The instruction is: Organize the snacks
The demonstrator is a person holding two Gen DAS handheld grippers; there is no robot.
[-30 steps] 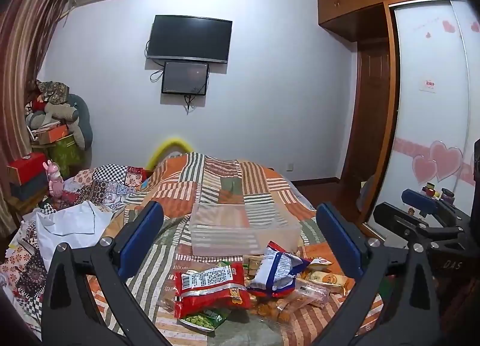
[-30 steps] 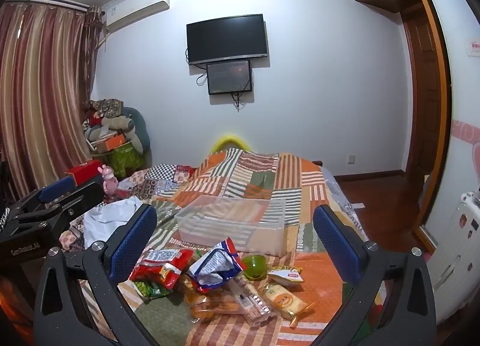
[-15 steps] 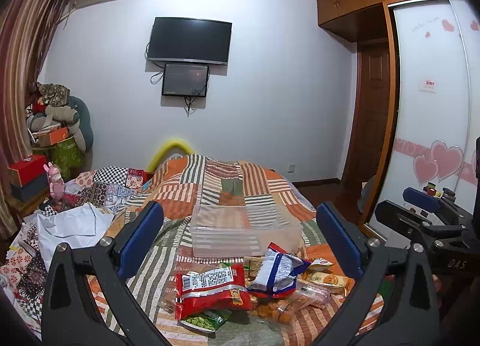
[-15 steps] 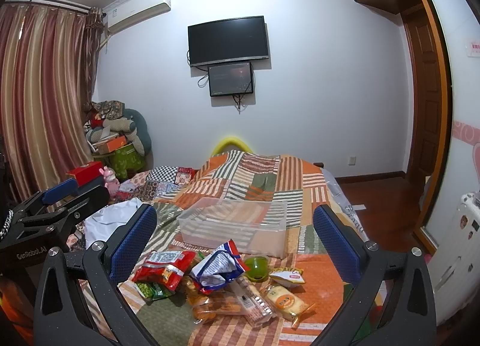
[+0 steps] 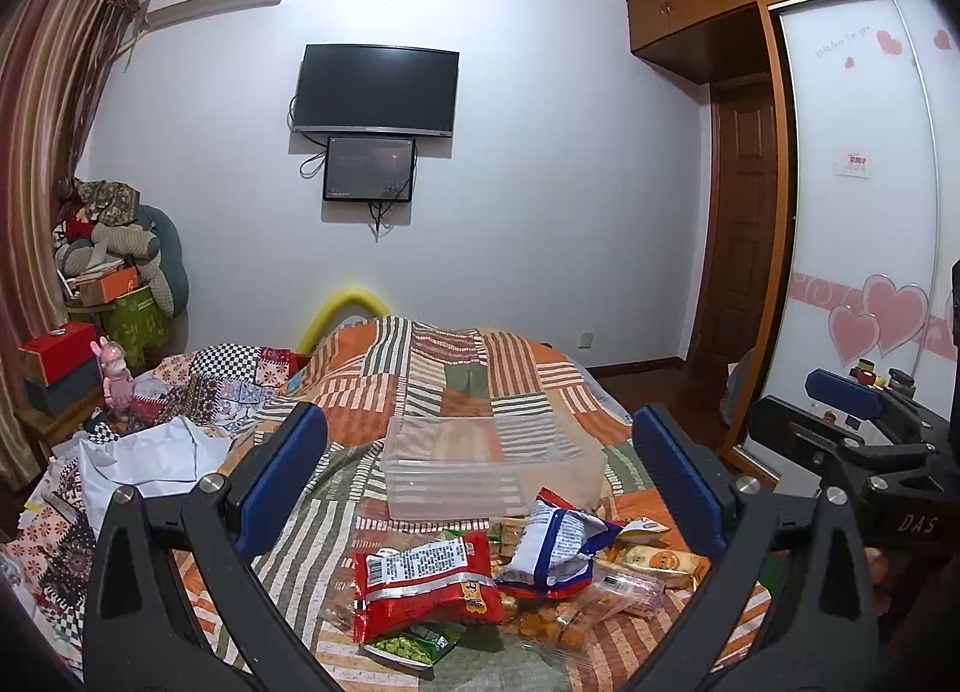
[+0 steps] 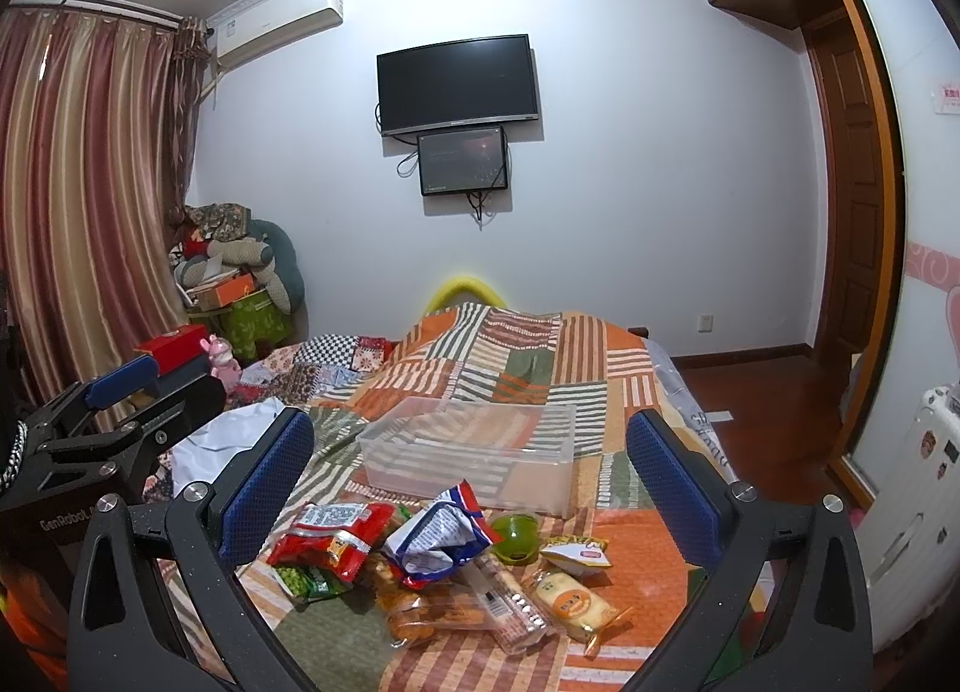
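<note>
Left gripper (image 5: 480, 470): fingers spread wide, grasping nothing, raised above the bed (image 5: 456, 368). Marked "GenRobot.A…" on its body, legible only in the right wrist view at 9 o'clock (image 6: 120, 422).

Right gripper (image 6: 471, 467): fingers likewise released and empty. Marked "DAS" on its body, legible only in the left wrist view at 3 o'clock (image 5: 870, 452).

Clear plastic bin (image 5: 492, 467): empty, on the patchwork bedspread, long axis running 9 to 3 o'clock, just beyond the snack pile.

Snack pile, near edge of bed, 6 o'clock of the bin:
- Red packet (image 5: 429, 584), back label with barcode and small print up, print too small to read; long axis roughly 9 to 3 o'clock.
- Green pea packet (image 5: 408, 644), partly under the red packet.
- Blue-and-white bag (image 5: 552, 542), crumpled, open mouth pointing toward 12 o'clock, touching the red packet at its 3 o'clock side.
- Clear wrapper of orange pieces (image 6: 432, 611), beneath the blue-and-white bag.
- Clear wrapped biscuit stick (image 6: 507, 602), long axis from 11 to 5 o'clock.
- Yellow wrapped cake (image 6: 573, 602), orange round label, writing unreadable.
- Small yellow-and-white packet (image 6: 576, 551), red label, unreadable.
- Green round cup (image 6: 515, 536): plain in the right wrist view, hidden behind the bags in the left.

Wall at 12 o'clock: television (image 5: 378, 89), smaller screen (image 5: 369, 168) directly below.

Wardrobe door with pink hearts (image 5: 882, 320): hearts fully shown in left wrist view alone.
</note>
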